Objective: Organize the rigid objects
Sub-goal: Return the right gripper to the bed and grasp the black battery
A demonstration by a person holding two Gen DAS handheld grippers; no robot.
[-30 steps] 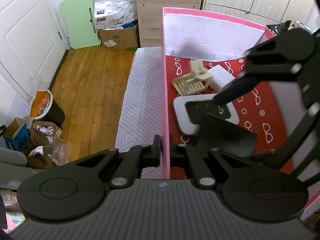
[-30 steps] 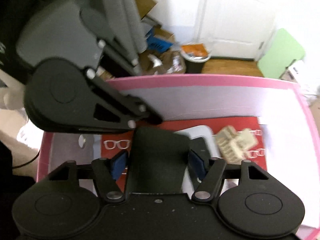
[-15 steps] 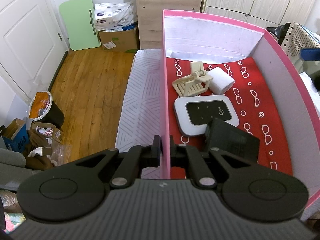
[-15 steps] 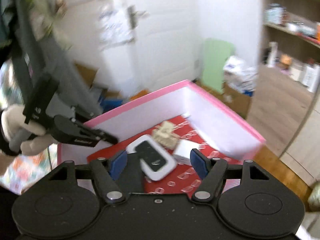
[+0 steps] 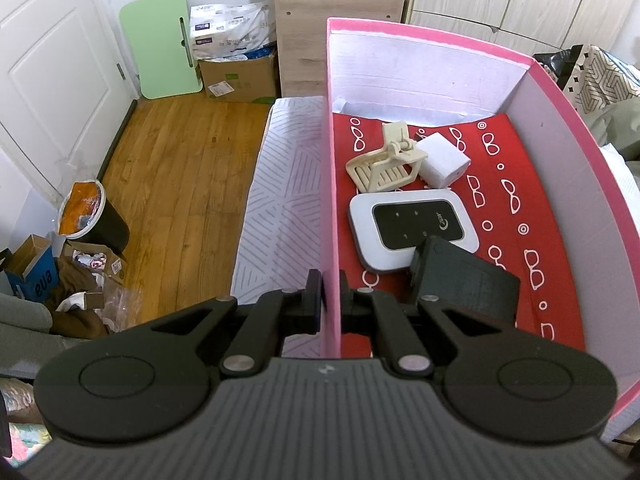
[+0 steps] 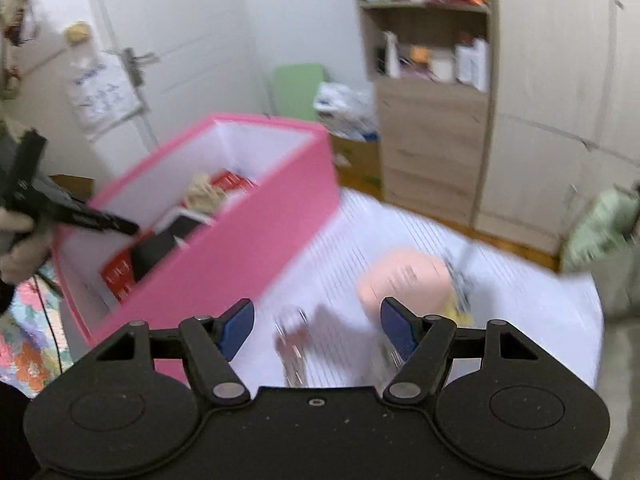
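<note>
Floorboards, a green board leaning by the door and a bin [image 5: 86, 220] full of orange rubbish lie off to the left of the left gripper [image 5: 331, 294]. That gripper is pinched tight on the near left wall of the pink box [image 5: 330, 184], one finger outside it and one inside. Just right of its fingers, on the red lining printed with little glasses, a black block [image 5: 466, 284] lies closest, its far corner overlapping a white device with a black screen [image 5: 414, 229]. Beyond that sit a cream plastic stand [image 5: 386, 164] and, touching its right side, a white cube charger [image 5: 442, 161]. The box itself rests on a white striped cover [image 5: 280, 184].

Over on the other side, the right gripper [image 6: 317, 330] hangs above that same striped cover with its blue-padded fingers [image 6: 239, 328] spread wide and nothing between them. The pink box stands to its left. Ahead of its fingers, on the cover, are a blurred bunch of metal pieces [image 6: 292, 344], too smeared to name, and further right a peach-coloured rounded thing [image 6: 404, 284] with something small and yellowish beside it. A tall wooden cupboard [image 6: 432, 148] stands behind.
</note>
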